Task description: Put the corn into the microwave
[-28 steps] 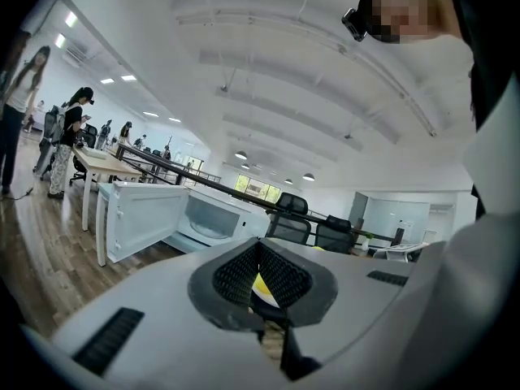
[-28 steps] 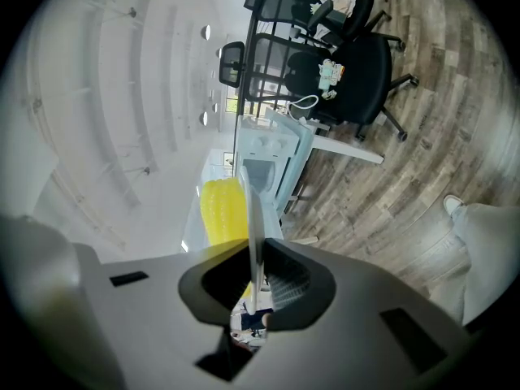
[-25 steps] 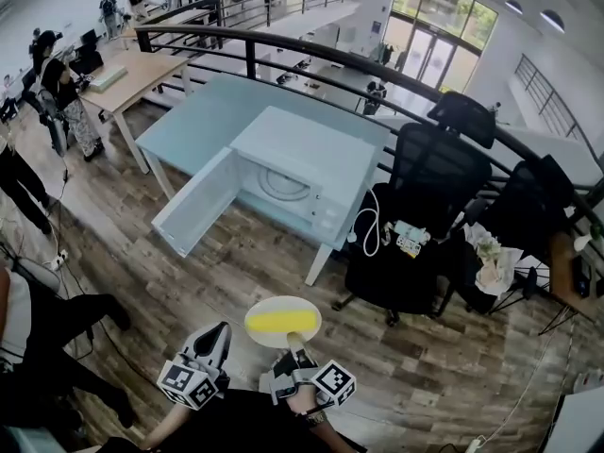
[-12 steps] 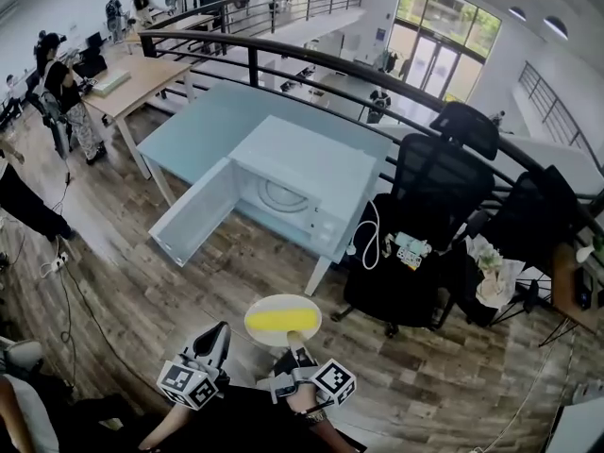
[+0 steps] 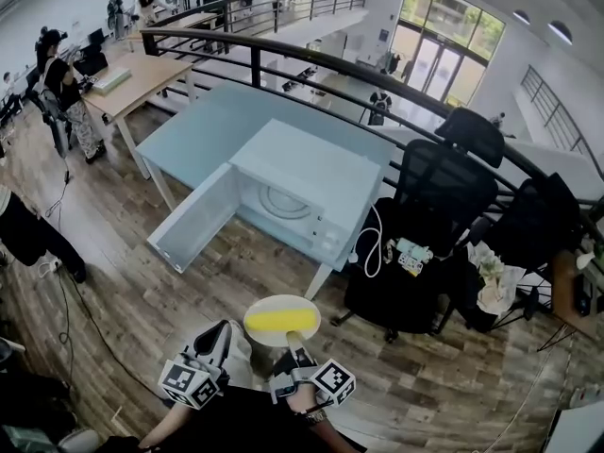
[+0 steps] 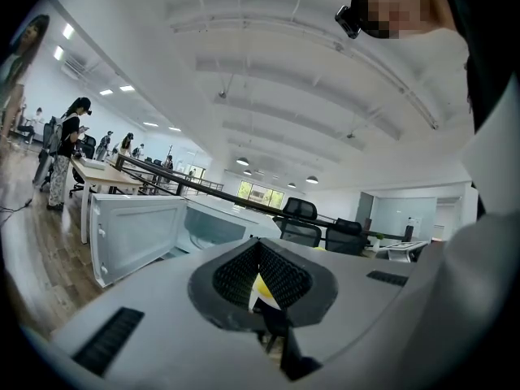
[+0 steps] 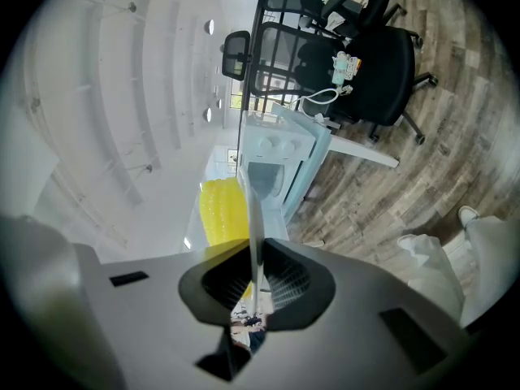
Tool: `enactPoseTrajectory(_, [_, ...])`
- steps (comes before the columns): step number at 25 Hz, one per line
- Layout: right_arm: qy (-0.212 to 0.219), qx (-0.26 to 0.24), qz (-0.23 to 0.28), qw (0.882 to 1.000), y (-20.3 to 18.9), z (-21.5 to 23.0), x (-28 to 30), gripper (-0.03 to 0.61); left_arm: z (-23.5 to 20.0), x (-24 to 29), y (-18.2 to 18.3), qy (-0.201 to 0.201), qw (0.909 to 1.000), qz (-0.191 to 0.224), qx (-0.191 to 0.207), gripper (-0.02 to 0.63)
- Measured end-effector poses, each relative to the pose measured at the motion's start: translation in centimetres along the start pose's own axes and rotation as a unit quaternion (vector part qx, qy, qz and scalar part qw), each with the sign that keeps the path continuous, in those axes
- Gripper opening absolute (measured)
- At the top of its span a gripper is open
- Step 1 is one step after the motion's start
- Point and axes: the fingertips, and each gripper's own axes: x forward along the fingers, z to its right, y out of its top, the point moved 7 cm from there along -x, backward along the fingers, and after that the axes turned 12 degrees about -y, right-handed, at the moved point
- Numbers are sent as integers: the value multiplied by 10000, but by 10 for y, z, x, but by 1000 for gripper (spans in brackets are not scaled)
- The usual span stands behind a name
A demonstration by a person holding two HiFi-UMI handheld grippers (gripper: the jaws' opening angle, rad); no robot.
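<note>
Corn point(image 5: 278, 322) lies lengthwise on a white plate point(image 5: 283, 302), carried above the wood floor point(image 5: 170, 300) and well short of the microwave point(image 5: 307, 173). Right gripper point(image 5: 294, 340): jaws clamped on the plate's near rim; in its own view the plate shows edge-on between the pads. Left gripper point(image 5: 219, 336): just left of the plate, jaws together, nothing between them. Microwave sits on a pale-blue worktop point(image 5: 203, 121), its door point(image 5: 193, 217) swung open to the left. Black office chair point(image 5: 425, 225) stands to the right of the worktop.
</note>
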Motion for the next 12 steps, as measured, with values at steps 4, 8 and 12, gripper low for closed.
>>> enactPoseTrajectory(4, [-33,27,69,10000,3,-3,12,29,-16,11,2,-84,10000,14,-12,2])
enactPoseTrajectory(8, [-275,132,208,9993,9,-9,23,29,-35,26,6,-156,9999,39,-30,2])
enactPoseTrajectory(12, [-213,170,289,9992,16,-12,42,29,-53,43,10,-223,9997,-27,-54,2])
